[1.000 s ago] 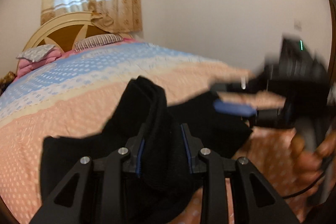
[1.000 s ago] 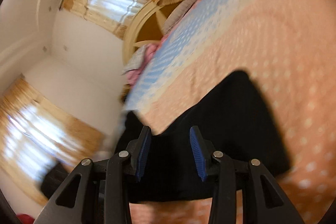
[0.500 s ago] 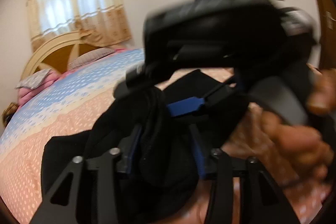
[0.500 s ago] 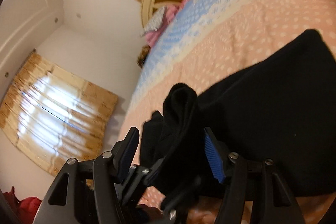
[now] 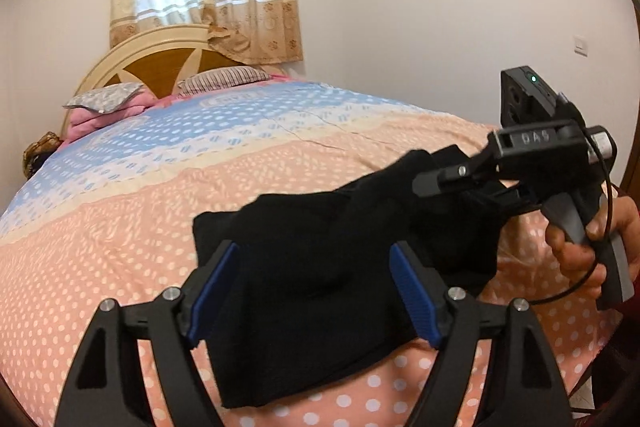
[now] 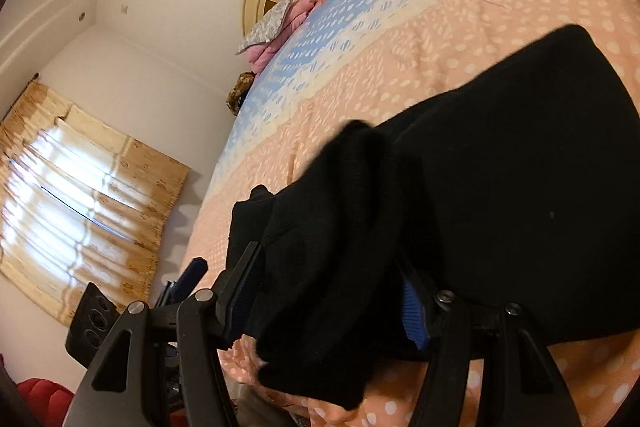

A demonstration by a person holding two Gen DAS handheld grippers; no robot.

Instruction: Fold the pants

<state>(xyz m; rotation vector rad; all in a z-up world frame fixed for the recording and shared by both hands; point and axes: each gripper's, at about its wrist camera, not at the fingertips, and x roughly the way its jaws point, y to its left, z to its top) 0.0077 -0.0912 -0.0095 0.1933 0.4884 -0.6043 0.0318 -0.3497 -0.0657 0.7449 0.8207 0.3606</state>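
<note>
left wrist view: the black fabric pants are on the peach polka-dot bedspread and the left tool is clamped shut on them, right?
Not quite. In the left wrist view the left tool is open: its blue pads stand wide apart, with the black fabric pants lying loose between them. The rest holds: the pants are on the peach polka-dot bedspread.

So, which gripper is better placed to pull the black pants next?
Right: the right gripper has a raised bunch of the black pants between its fingers, while the left gripper is open, holding nothing.
</note>
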